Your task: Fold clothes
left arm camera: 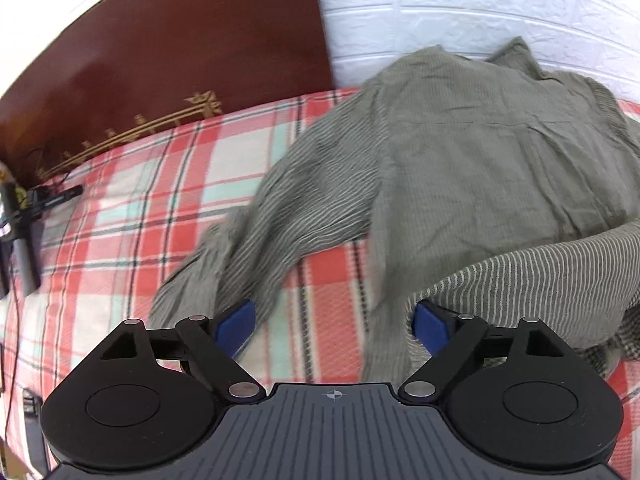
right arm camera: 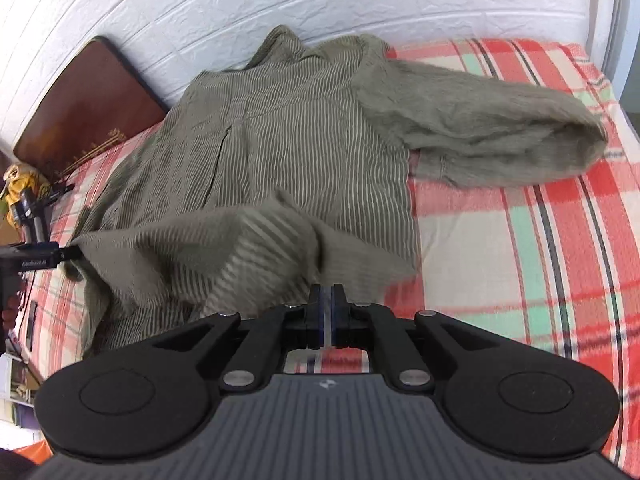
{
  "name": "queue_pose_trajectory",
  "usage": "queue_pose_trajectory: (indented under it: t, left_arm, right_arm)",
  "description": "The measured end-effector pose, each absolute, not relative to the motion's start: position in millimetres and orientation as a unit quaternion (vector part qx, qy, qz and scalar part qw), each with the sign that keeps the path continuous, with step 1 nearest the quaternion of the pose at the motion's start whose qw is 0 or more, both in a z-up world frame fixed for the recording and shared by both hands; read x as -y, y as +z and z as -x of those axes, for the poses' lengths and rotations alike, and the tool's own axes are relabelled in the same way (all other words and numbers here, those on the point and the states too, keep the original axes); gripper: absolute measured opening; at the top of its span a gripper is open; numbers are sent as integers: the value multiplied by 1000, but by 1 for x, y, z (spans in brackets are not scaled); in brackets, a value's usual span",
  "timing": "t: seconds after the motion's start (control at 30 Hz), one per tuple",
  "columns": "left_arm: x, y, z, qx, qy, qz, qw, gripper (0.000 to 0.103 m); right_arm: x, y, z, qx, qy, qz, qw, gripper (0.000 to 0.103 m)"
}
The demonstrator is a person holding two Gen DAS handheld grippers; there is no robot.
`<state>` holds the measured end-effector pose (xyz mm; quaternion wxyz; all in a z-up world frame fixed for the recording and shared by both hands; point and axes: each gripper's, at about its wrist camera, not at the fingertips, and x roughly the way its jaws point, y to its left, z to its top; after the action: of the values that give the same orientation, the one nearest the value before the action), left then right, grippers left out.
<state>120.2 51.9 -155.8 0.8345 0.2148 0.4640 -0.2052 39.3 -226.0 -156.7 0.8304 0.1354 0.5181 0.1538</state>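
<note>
An olive striped long-sleeved shirt lies spread on the plaid bed, collar toward the white wall. One sleeve stretches to the right and the other sleeve trails down to the left. My right gripper is shut on the shirt's bottom hem, which rises in a blurred fold off the bed. My left gripper is open over the bed near the lower left of the shirt. The raised hem runs up to its right pad; nothing sits between the pads.
The bed carries a red, white and mint plaid blanket. A dark wooden headboard stands at the left and a white brick-pattern wall at the back. A black device on a stand and cables sit beside the bed's left edge.
</note>
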Motion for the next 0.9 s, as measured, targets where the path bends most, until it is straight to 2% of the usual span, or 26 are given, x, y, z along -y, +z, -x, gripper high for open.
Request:
queue_pose_trajectory:
  t: [0.13, 0.27, 0.3, 0.33, 0.4, 0.57, 0.83, 0.87, 0.9]
  left_arm:
    - [-43, -156, -123, -459, -203, -227, 835, 92]
    - [-25, -164, -140, -480, -193, -216, 828, 90]
    - [-23, -166, -145, -493, -191, -207, 823, 90]
    - [-21, -168, -150, -505, -190, -198, 819, 90]
    - [-23, -164, -155, -513, -201, -174, 816, 90]
    - [-50, -144, -173, -538, -244, -72, 803, 91]
    - [-60, -112, -146, -486, -258, -133, 824, 91]
    - [-58, -111, -135, -482, -272, -138, 821, 91]
    - [-56, -110, -126, -479, -284, -140, 819, 91]
  right_arm:
    - [225, -150, -22, -516, 172, -128, 829, 3]
    - [214, -160, -20, -529, 165, -111, 825, 9]
    - [211, -165, -22, -532, 159, -107, 825, 16]
    - [209, -170, -23, -534, 154, -104, 825, 28]
    - [205, -179, -27, -535, 143, -104, 826, 41]
    - [198, -195, -41, -536, 138, -103, 827, 46]
    - [191, -214, -66, -547, 128, -98, 821, 43]
    - [190, -216, -67, -553, 132, -99, 817, 38]
    - [189, -217, -67, -557, 134, -102, 814, 22]
